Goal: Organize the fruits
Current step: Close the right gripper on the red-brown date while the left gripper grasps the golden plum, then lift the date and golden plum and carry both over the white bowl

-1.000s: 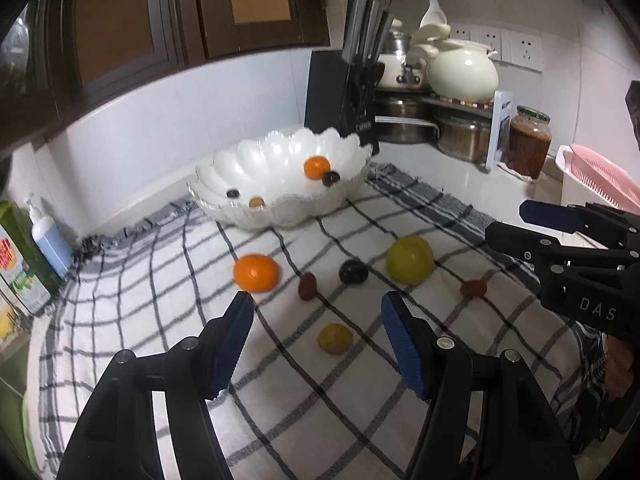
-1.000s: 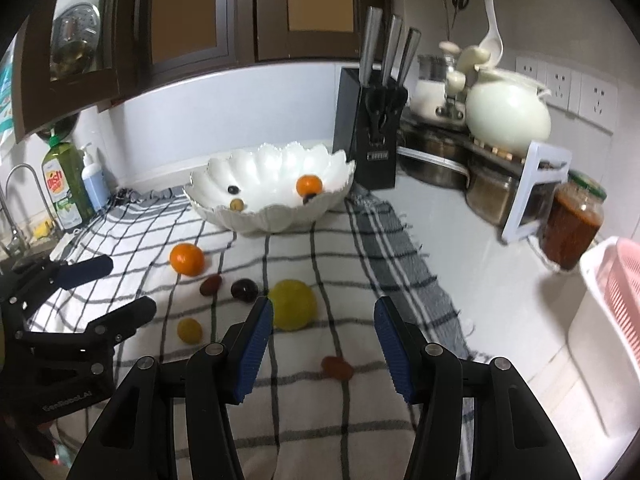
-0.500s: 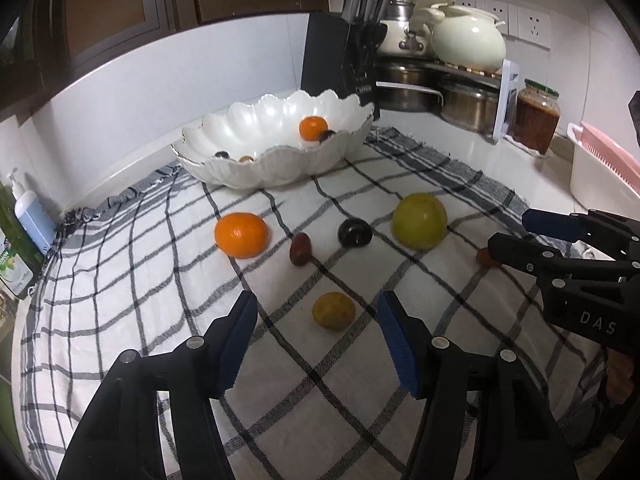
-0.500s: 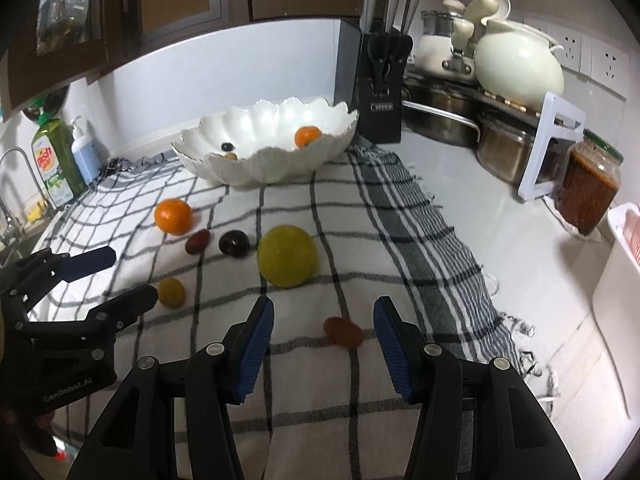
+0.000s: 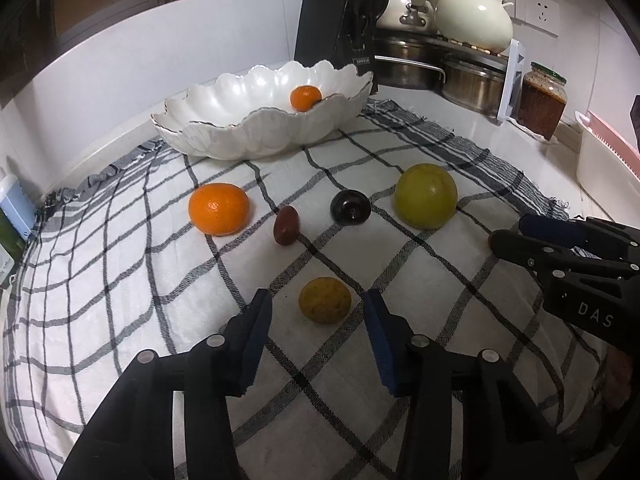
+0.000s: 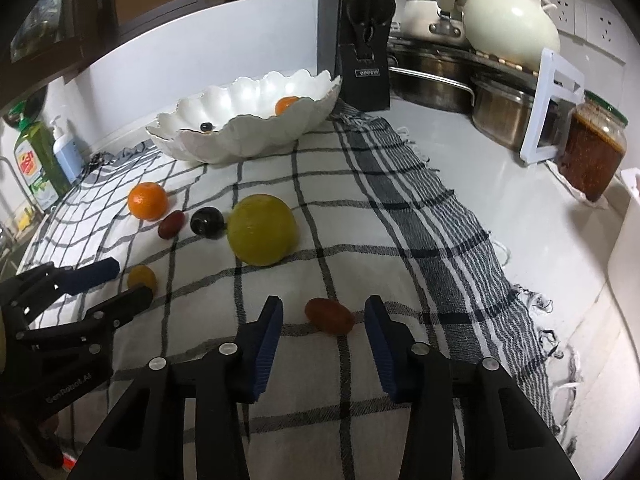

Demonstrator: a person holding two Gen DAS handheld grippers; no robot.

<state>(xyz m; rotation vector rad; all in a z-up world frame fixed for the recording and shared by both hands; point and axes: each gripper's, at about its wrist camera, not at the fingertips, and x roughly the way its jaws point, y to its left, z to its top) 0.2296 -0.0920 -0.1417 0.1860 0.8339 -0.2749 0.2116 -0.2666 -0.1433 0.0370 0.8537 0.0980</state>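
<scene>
Fruits (image 5: 325, 300) mid-cloth (image 5: 120, 280) — bare counter (image 6: 460, 160) rightward

My left tool (image 5: 316, 312) and right tool (image 6: 323, 320) are matt black plastic with ribbed blue pads. The checked cloth (image 5: 120, 280) looks coarse and woven, fringed at its edge. The scalloped bowl (image 5: 240, 120) is glossy white ceramic; the steel pots (image 6: 432, 80) shine; the surface (image 6: 540, 220) is smooth, glossy white

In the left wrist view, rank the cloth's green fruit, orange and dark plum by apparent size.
1. green fruit
2. orange, slightly smaller
3. dark plum, clearly smallest
All three lie about equally far away.
</scene>
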